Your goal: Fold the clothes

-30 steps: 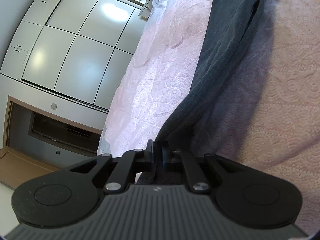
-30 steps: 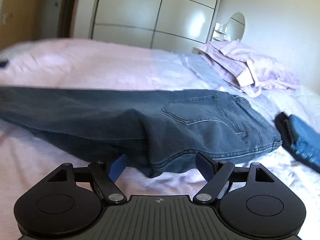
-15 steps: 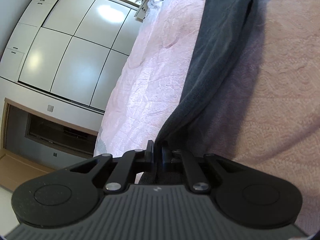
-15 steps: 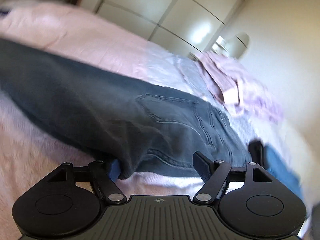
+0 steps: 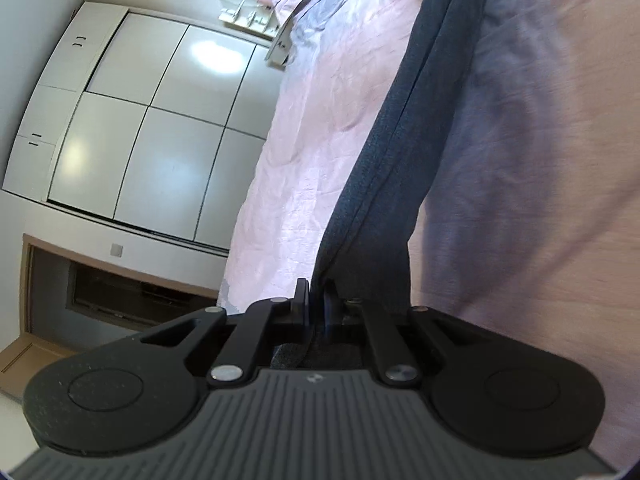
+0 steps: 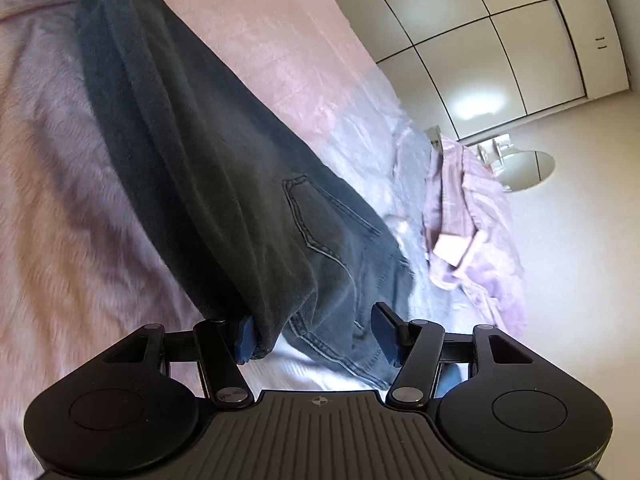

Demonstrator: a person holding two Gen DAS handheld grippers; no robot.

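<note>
Dark grey jeans lie stretched along the pink bedspread. My left gripper is shut on the edge of a jeans leg, and the cloth runs taut away from its pads. In the right wrist view the seat end of the jeans, with a back pocket, sits between the jaws of my right gripper. Those jaws are closing. The left pad touches the fold of denim, while the right pad still stands apart from it.
A heap of lilac clothes lies on the bed beyond the jeans. White wardrobe doors and a round mirror stand behind. A bit of blue cloth shows behind my right gripper's finger.
The right gripper has rolled sharply and its jaws have narrowed around the jeans' seat end. The left gripper has risen and shifted, still holding the leg.
</note>
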